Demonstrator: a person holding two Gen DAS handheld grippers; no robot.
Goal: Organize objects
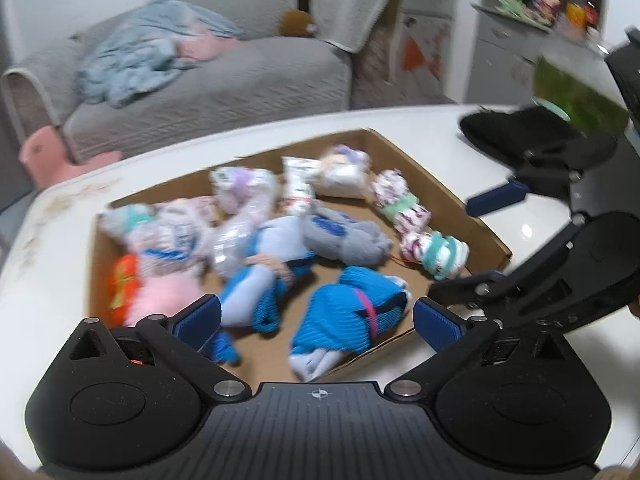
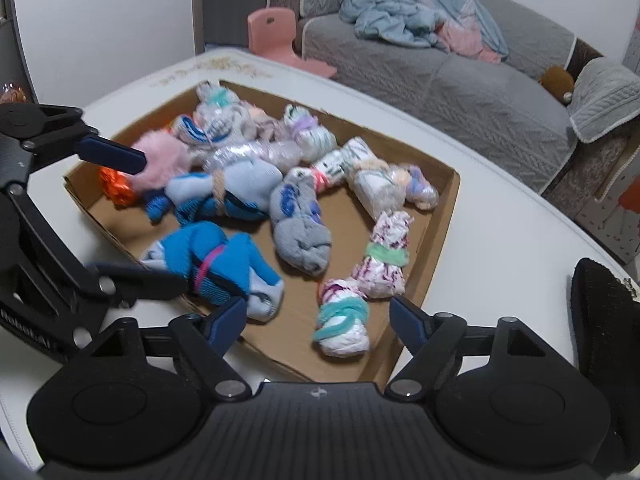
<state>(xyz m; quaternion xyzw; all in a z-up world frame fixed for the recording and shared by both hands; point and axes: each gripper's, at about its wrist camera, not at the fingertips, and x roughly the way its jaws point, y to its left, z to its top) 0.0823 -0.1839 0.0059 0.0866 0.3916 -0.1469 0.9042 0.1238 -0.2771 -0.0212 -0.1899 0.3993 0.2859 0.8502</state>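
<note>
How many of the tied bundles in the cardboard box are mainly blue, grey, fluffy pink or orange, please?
Blue bundles: 2
Grey bundle: 1
Fluffy pink bundle: 1
Orange bundle: 1
Total: 5
</note>
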